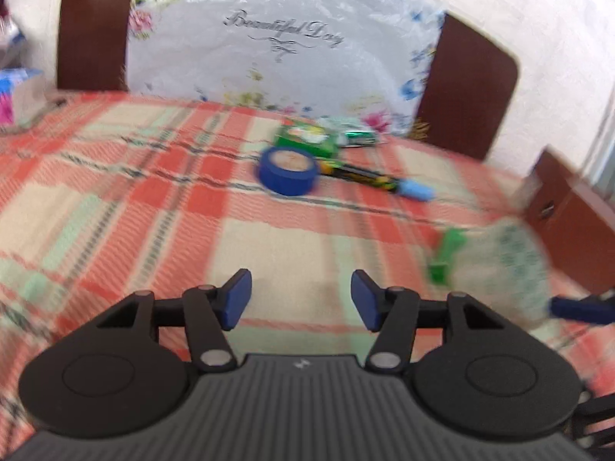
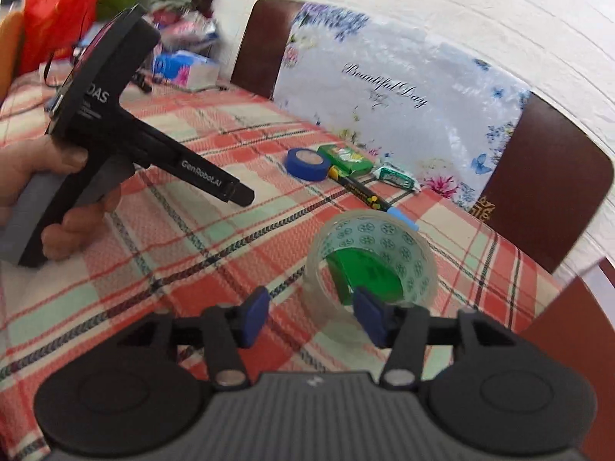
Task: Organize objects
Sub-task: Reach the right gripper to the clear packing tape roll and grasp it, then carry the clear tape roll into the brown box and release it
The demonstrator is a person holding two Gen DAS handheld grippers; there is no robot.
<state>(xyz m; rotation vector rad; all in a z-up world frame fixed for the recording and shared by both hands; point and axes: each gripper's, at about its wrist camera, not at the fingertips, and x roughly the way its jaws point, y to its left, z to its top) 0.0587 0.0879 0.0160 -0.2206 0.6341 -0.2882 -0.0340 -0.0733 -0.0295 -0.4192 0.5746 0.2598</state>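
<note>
We find the clear tape roll [image 2: 371, 265], green inside its core, lying tilted on the plaid tablecloth [image 2: 161, 230] near the table's right edge. The right gripper [image 2: 313, 317] straddles the roll's near wall, one pad in the core; whether the pads press it we cannot tell. Toward the far edge lie a blue tape roll [image 2: 306, 163], a green box [image 2: 346, 158] and a marker [image 2: 365, 192]. The left gripper [image 1: 301, 299] stands half open, empty.
</note>
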